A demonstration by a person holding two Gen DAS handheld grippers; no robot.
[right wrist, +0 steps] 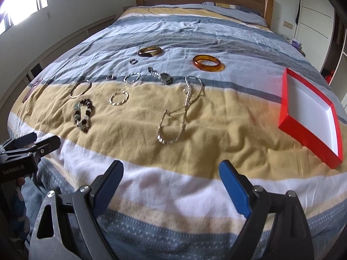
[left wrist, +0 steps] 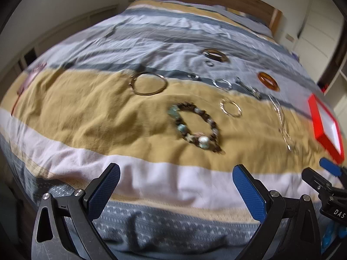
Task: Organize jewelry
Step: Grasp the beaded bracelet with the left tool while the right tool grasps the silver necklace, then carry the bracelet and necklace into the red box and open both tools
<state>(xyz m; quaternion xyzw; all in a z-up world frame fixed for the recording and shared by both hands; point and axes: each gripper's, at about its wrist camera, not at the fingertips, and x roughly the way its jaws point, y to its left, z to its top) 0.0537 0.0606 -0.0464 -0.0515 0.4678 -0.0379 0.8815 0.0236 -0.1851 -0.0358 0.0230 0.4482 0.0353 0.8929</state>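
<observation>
Both sets of tongs hang over the near edge of a striped bed (right wrist: 195, 32), their blue-padded jaws spread wide and gripping nothing. Ahead of the left tongs (left wrist: 176, 189), on the yellow stripe of the cover, lies a beaded bracelet (left wrist: 196, 126); beyond it and to their left sits a thin gold bangle (left wrist: 148, 83), and to their right a small twisted gold hoop (left wrist: 231, 108). Directly ahead of the right tongs (right wrist: 171, 187) a long silver chain necklace (right wrist: 180, 110) trails across the yellow band toward a wristwatch (right wrist: 161, 76) on the grey stripe. Farther off lie an amber bangle (right wrist: 207, 62) and a darker tortoiseshell bangle (right wrist: 150, 51), with a few small silver rings (right wrist: 131, 77) scattered between them and the gold pieces. To the right of the right tongs, well apart from the jewelry, an open red box (right wrist: 286, 112) with a white inside rests on the cover, nothing in it. The left tongs show at the left border of the right wrist view; the left wrist view is blurred.
</observation>
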